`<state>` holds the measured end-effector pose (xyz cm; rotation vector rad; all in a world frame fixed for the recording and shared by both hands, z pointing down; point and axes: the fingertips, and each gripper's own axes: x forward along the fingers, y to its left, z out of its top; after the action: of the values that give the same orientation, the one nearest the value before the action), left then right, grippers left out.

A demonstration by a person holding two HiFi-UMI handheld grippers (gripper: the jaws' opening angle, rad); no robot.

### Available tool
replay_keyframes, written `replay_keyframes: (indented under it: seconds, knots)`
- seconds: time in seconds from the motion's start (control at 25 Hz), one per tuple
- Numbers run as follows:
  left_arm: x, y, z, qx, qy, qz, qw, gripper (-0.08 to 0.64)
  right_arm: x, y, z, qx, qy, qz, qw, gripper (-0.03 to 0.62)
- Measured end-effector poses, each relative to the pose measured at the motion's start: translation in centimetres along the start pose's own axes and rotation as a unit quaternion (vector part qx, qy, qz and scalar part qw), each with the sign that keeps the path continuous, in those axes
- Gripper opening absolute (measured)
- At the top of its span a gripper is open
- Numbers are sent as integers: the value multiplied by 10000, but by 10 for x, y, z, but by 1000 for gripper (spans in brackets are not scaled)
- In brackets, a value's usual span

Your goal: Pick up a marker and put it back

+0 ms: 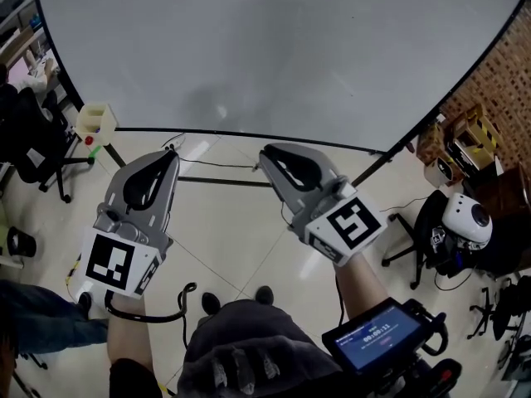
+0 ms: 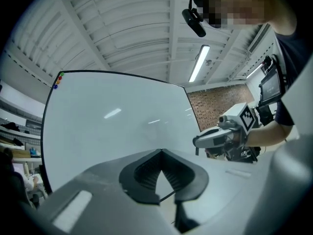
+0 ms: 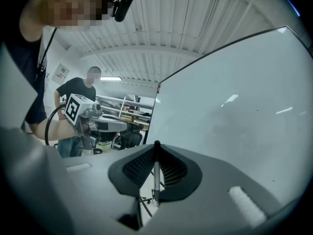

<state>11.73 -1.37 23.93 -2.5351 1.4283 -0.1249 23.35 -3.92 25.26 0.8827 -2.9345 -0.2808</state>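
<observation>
A large whiteboard (image 1: 274, 48) stands in front of me, and both grippers point level at it. My right gripper (image 1: 264, 152) is shut on a thin marker (image 3: 156, 173), which stands upright between the ribbed pads with its black tip at the jaw ends. The marker is hidden in the head view. My left gripper (image 1: 172, 154) is to its left, its jaw tips meeting (image 2: 161, 152) with nothing between them. A cream holder box (image 1: 93, 121) with coloured markers hangs at the board's lower left corner, left of the left gripper.
The board's black stand legs (image 1: 220, 181) cross the tiled floor below the grippers. A black office chair (image 1: 33, 139) is at the left, another chair with a white round object (image 1: 466, 218) at the right. A second person (image 3: 80, 89) stands by shelves behind.
</observation>
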Motion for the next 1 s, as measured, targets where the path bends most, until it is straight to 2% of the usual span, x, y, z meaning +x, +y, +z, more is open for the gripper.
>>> replay_keyframes:
  seconds: [0.4,0.72,1.0]
  knots:
    - [-3,-2,-8,-9,168,-15,9999,6,-3,-4,-4,124,-11,-79,9999,29]
    - [-18,1,-17,17,298,253,9992,6,-2,-3,-4,205,-138,48,9997,29]
    - [47,-51,6,154,475,567,9971,6,-49,-77,-14,305,-270,387,9984,29]
